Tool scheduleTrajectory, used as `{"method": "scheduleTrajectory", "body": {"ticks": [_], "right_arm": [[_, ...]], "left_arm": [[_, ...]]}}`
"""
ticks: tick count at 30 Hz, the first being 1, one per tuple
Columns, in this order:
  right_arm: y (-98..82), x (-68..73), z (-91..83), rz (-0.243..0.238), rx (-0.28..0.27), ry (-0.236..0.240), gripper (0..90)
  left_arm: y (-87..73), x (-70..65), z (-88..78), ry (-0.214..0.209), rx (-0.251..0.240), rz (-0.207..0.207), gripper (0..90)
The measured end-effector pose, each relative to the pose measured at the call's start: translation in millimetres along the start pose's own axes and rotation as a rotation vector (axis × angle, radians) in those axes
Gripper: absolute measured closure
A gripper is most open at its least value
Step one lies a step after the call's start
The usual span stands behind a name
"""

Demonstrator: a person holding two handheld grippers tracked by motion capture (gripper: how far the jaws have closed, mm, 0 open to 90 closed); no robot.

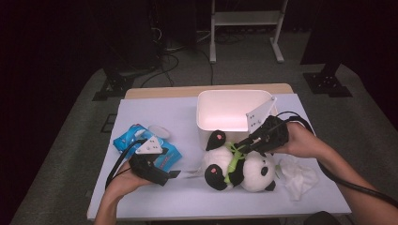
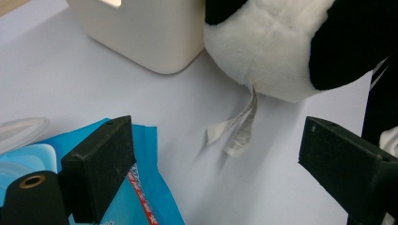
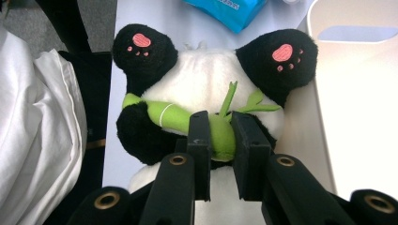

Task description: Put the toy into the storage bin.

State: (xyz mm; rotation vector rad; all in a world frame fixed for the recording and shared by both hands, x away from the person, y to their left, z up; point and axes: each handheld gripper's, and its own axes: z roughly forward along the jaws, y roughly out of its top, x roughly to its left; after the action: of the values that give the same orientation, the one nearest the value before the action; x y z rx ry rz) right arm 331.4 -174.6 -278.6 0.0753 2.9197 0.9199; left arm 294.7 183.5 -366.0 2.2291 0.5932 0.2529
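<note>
A black-and-white plush panda lies on its back on the table, in front of a cream plastic bin. It hugs a green bamboo stalk. My right gripper is shut on that bamboo stalk, its jaws squeezing the green fabric. In the high view the right gripper reaches in from the right over the panda's belly. My left gripper rests on the table left of the panda, jaws wide open with nothing between them. The left gripper view shows the panda's white body and its paper tag ahead.
A blue pack of wet wipes lies under and behind the left gripper. A crumpled white cloth sits right of the panda. The bin's wall stands close behind the panda. The table's front edge is near both hands.
</note>
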Motion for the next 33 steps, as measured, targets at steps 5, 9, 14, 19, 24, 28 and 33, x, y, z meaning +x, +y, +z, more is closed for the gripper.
{"method": "scheduleTrajectory", "body": {"ticks": [5, 9, 14, 19, 24, 28, 33], "right_arm": [[8.0, 2.9, -12.0, -0.020, 0.009, -0.016, 78.0], [14.4, 6.3, -26.1, -0.022, 0.018, -0.034, 78.1], [21.1, 8.7, -42.5, -0.019, 0.016, -0.055, 78.1], [29.5, 8.7, -56.3, -0.025, 0.014, -0.075, 78.1], [39.8, 7.3, -67.9, -0.036, 0.005, -0.087, 78.1], [45.6, 6.0, -73.7, -0.043, 0.007, -0.097, 78.1], [55.4, 0.8, -86.2, -0.047, -0.005, -0.112, 78.1]], "left_arm": [[0.4, 0.2, 0.9, -0.002, -0.007, -0.006, 9.7], [1.7, -0.2, 1.4, -0.004, -0.004, 0.000, 9.7], [1.8, 0.4, 0.3, -0.001, -0.009, -0.003, 9.7], [1.1, 2.1, 0.2, -0.001, -0.009, -0.008, 9.7], [0.5, 3.4, -0.9, 0.000, -0.014, -0.017, 9.7], [0.3, 4.4, -1.9, 0.001, -0.021, -0.020, 9.7], [-1.6, 7.3, -2.9, 0.001, -0.026, -0.033, 9.7]]}}
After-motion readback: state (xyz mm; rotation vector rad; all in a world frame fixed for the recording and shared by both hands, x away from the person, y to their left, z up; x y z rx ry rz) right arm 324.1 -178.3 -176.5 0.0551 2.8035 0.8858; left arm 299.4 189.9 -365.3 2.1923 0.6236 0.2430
